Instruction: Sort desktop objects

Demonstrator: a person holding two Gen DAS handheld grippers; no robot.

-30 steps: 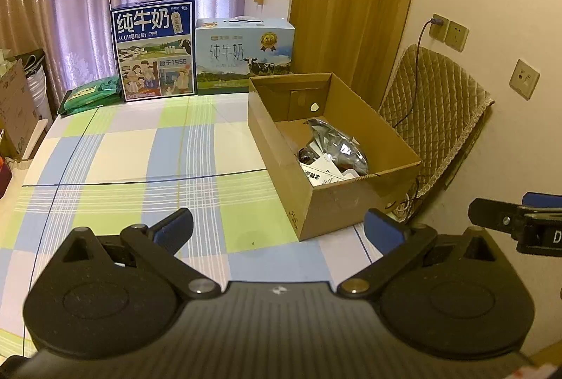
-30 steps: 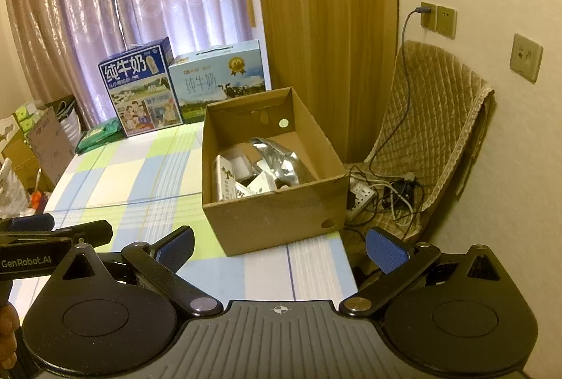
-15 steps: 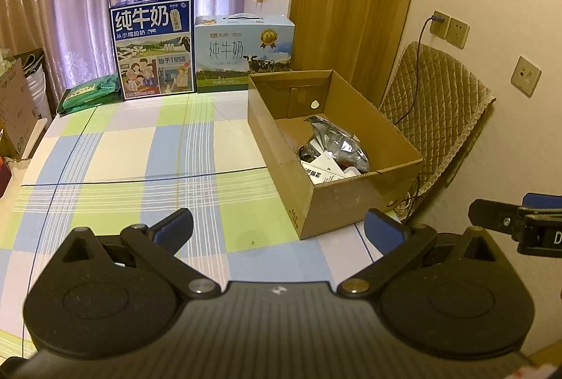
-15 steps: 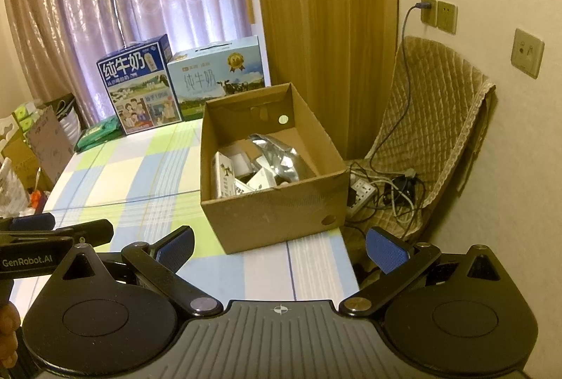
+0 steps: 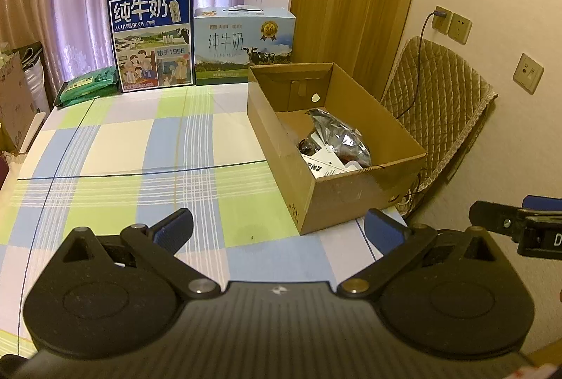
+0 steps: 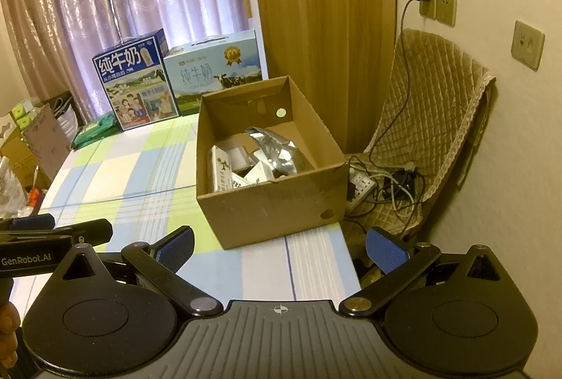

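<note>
Each hand-held gripper is built in matte black plastic. On the left hand-held gripper (image 5: 277, 229), two rounded housings with shallow circular recesses are joined by a ribbed grey centre plate marked with a small white emblem. Angled black link arms are fastened with silver rivets, and the fingers (image 5: 174, 227) are faced with blue textured pads. The right hand-held gripper (image 6: 280, 243) is made alike, with a crosshair mark on its plate. White "GenRobot.AI" lettering is seen on the left unit's side in the right wrist view.

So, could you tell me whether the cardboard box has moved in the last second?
No; the cardboard box sits just as before, its far corner by the pale milk carton.
</note>
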